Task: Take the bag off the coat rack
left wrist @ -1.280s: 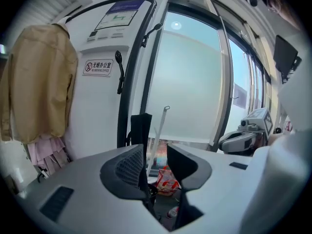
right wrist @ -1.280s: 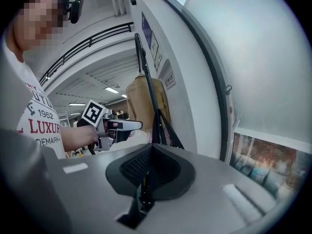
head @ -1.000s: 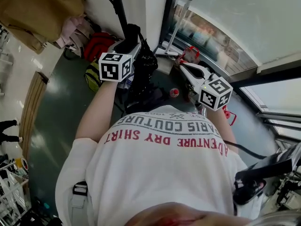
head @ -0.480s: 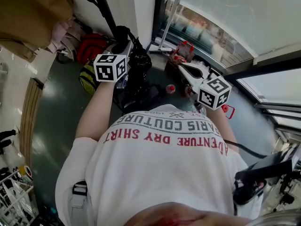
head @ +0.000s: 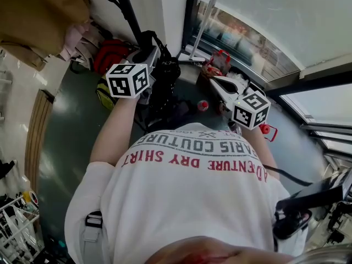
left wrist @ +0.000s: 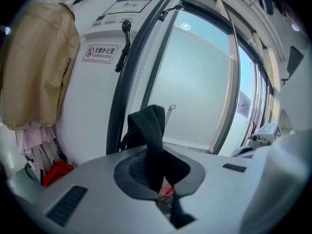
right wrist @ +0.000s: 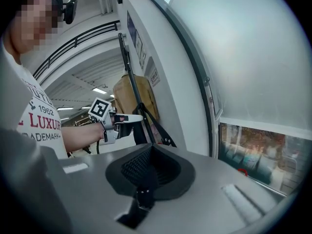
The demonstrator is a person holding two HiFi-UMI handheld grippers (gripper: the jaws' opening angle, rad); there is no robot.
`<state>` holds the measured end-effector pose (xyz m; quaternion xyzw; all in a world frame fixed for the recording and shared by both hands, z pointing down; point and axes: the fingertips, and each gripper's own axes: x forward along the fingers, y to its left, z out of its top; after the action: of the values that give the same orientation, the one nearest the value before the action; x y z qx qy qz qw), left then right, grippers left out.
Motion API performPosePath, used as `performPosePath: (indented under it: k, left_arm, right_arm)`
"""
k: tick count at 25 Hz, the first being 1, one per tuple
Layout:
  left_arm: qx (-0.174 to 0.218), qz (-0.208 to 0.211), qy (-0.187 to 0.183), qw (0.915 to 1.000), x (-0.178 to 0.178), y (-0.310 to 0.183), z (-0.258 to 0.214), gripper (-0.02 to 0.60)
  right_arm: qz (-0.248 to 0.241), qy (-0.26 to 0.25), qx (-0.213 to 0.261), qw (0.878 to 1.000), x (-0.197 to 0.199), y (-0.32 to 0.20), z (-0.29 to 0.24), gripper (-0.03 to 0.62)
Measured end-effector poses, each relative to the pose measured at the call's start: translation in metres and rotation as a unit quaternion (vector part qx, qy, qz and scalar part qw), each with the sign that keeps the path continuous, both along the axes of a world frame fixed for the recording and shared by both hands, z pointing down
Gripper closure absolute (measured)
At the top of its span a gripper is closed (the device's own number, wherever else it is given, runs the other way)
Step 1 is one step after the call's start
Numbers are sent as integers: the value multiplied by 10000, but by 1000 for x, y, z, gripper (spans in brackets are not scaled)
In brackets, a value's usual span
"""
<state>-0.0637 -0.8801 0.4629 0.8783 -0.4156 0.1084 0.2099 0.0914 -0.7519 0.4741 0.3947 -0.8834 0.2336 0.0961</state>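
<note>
Hanging on the far left is a tan coat (left wrist: 39, 62), and it is not part of the job. Next comes the coat rack (head: 124, 7), a thin black pole with a hook near its top. The bag (head: 165, 89) is black and hangs close by the pole, on its right side in the head view.

The left gripper (left wrist: 158, 179) has just been closing its jaws, and now they pinch the bag's black strap (left wrist: 152, 126) tight. The strap loops up above the jaws. I cannot tell if the loop is off the rack's hook yet. If it is caught there and the hand pulls sideways, I think the thin rack could tip, or the strap could snag. The strap is thin and soft, so it could also slide out of the jaws. Then the bag would drop to the floor (head: 66, 131). Lifting up first looks safer to me.

Over on the right, the right gripper (right wrist: 141, 194) has its jaws shut with nothing in them. It does not touch the bag, so it cannot catch the bag if the strap slips.
</note>
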Motion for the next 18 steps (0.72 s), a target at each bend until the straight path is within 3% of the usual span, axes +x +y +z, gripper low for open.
performPosePath:
  k: [7,10,14,18]
  left_arm:
    - [339,127,253,9990,6,-4,-55,566]
    - [721,362,322,9962,18,4,-90,566]
    - [1127,731,537,9895,33,41,-132,566]
    - [1093,1063,501,9870,43,94,-134,566]
  right_arm:
    - [20,-74,60,10000,3,-1,-6,592]
    - [19,-65,83,9999,7,3,-10,592]
    - [32,-97,159,9998,8,13,-17,592]
    - [-67,-111,279,9995,11,30,-23,592]
